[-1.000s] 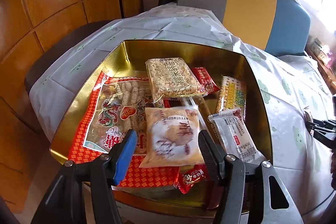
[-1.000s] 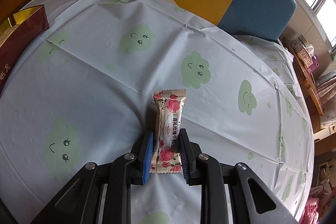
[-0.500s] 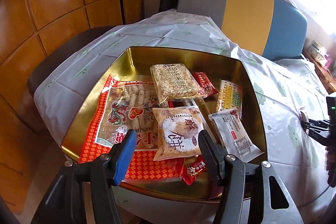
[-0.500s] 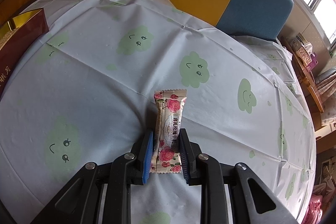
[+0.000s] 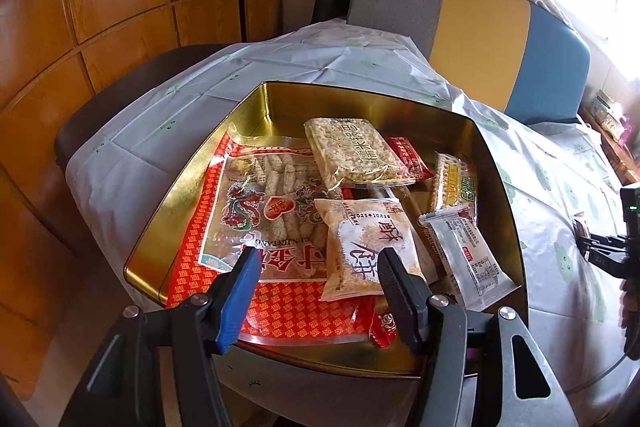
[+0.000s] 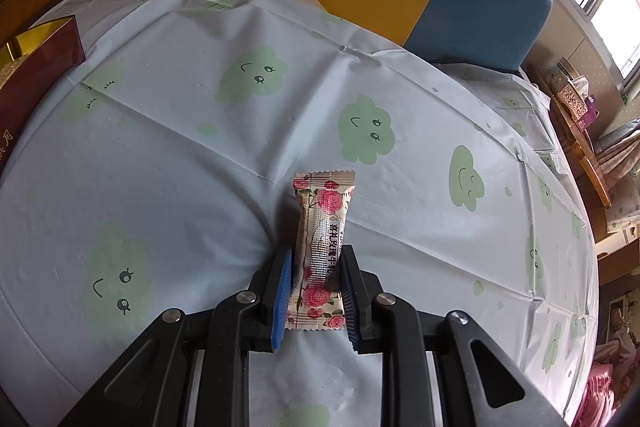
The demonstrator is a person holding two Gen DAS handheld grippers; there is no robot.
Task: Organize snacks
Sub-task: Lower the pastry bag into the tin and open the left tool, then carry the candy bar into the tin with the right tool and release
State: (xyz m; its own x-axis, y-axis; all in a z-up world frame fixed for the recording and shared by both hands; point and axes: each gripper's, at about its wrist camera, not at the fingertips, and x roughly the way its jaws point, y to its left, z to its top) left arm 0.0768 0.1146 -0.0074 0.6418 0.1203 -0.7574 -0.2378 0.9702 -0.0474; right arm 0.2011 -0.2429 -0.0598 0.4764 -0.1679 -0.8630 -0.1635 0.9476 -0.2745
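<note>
Item: rose-print candy (image 6: 320, 247) | right gripper (image 6: 316, 291) – I am pinching it closed, lying on tablecloth (image 6: 180, 155), ready to lift | left gripper (image 5: 316, 283) – I am holding it open, empty, near gold tin (image 5: 280, 99), leaving room for the drop-in

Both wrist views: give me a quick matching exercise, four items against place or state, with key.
Items:
1. rose-print candy packet
2. gold tin
3. left gripper
4. red dragon-print bag

Places or states:
A. jaws apart, nothing between them
B. between the right gripper's pads, on the tablecloth
C. flat in the tin, along its left side
D. on the table, holding several snack packs

Pairs: 1-B, 2-D, 3-A, 4-C
</note>
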